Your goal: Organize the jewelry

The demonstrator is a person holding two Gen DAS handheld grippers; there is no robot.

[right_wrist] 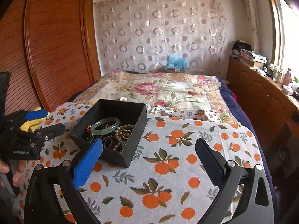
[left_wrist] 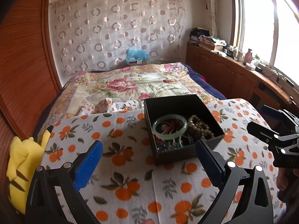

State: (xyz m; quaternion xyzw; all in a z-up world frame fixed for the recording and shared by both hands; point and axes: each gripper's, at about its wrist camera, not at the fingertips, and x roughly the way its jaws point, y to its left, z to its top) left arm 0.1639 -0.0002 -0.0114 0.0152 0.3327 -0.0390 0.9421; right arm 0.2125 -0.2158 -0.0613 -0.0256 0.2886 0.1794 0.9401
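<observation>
An open black box stands on the orange-print cloth. In it lie a pale green bangle, brown bead strings and red cords. My left gripper is open and empty, with the box's near corner between its blue fingers. In the right wrist view the box sits at left centre with the bangle, pearls and a gold ring. My right gripper is open and empty, to the right of the box. Its left finger is near the box's front wall.
A yellow plush toy lies at the cloth's left edge. Behind the cloth is a bed with a floral quilt. A wooden wardrobe stands at the left. A cluttered wooden cabinet runs under the window at the right.
</observation>
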